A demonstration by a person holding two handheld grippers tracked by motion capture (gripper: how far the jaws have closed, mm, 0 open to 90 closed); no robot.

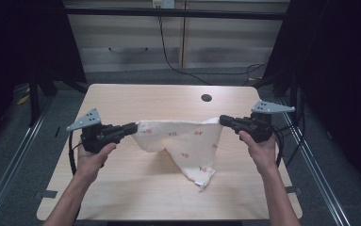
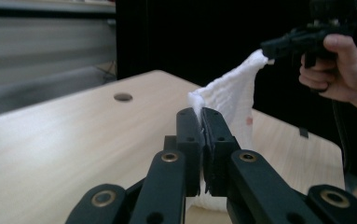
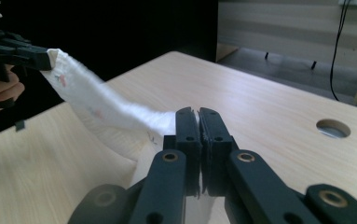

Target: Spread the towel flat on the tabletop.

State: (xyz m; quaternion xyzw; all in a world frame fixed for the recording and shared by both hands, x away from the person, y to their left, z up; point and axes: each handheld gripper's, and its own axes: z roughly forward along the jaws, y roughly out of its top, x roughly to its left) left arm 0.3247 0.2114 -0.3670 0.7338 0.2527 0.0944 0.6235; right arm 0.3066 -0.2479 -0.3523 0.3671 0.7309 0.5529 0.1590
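The cloth (image 1: 183, 141) is hanging between the two grippers above the middle of the worktop (image 1: 121, 197), a white piece with small red and green printed sprigs. The left gripper (image 1: 133, 128) is pinching one top corner, its fingers (image 2: 188, 140) closed flat on the fabric with only the thin fold between them. The right gripper (image 1: 223, 120) is doing the same at the other top corner, its fingers (image 3: 213, 140) pressed together on the cloth there (the fabric is showing just past their tips in the right gripper view).

The relation that matters is the line between those two corners. It is running across the worktop, roughly parallel to the near edge, with the right end sitting slightly nearer the far edge. The held edge is sagging a little rather than drawn taut. Below it the cloth is narrowing to a point that is trailing down toward the near right part of the worktop, and that lowest tip appears to be resting on the surface while the upper part is hanging clear.

Neither hand is nearer to the free tip by much, though it is lying closer to the right hand's side. Any spreading or folding, I judge, is depending on keeping both corners level while that tip is dragging or lifting.
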